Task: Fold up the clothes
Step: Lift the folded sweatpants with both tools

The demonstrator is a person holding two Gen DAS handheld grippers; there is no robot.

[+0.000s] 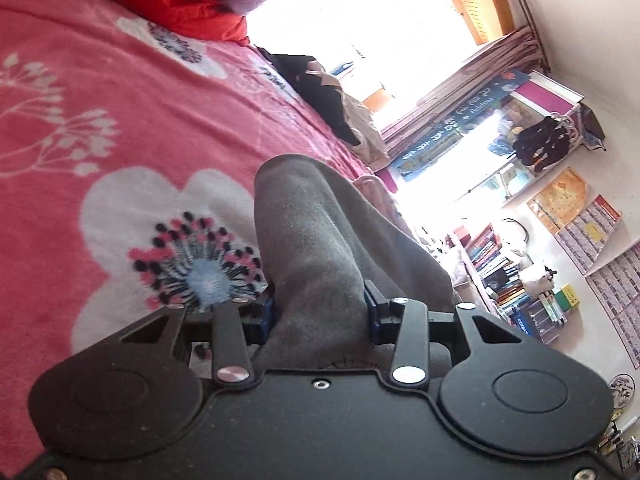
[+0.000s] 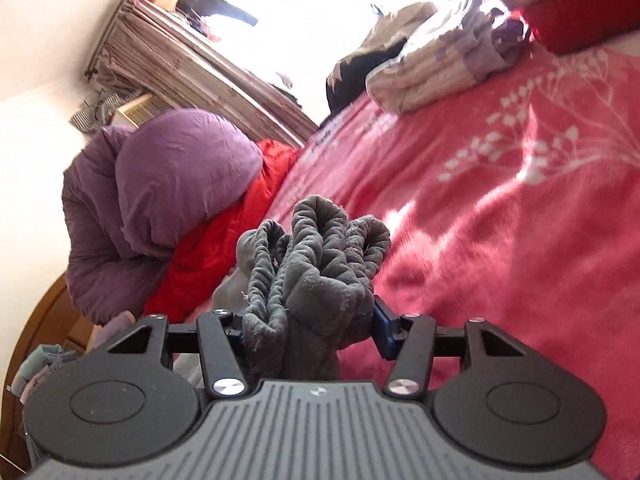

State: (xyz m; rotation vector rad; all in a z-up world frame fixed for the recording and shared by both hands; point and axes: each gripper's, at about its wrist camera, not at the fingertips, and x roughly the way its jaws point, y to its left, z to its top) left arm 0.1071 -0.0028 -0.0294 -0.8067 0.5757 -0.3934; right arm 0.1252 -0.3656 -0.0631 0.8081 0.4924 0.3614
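Both tools hold the grey garment point(image 1: 320, 248) above the bed point(image 1: 120, 128): left tool point(image 1: 320, 316) pinches smooth cloth, right tool point(image 2: 308, 320) the bunched waistband point(image 2: 316, 240).

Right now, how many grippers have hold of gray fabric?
2. The left gripper pinches a smooth fold of the gray garment; the right gripper clamps a bunched, elastic-ribbed edge. Whether both belong to one garment is unclear.

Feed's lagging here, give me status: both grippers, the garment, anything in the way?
Left gripper shut on grey garment, smooth span. Right gripper shut on its bunched elastic edge. Garment lifted over pink floral blanket. Purple jacket off to the side.
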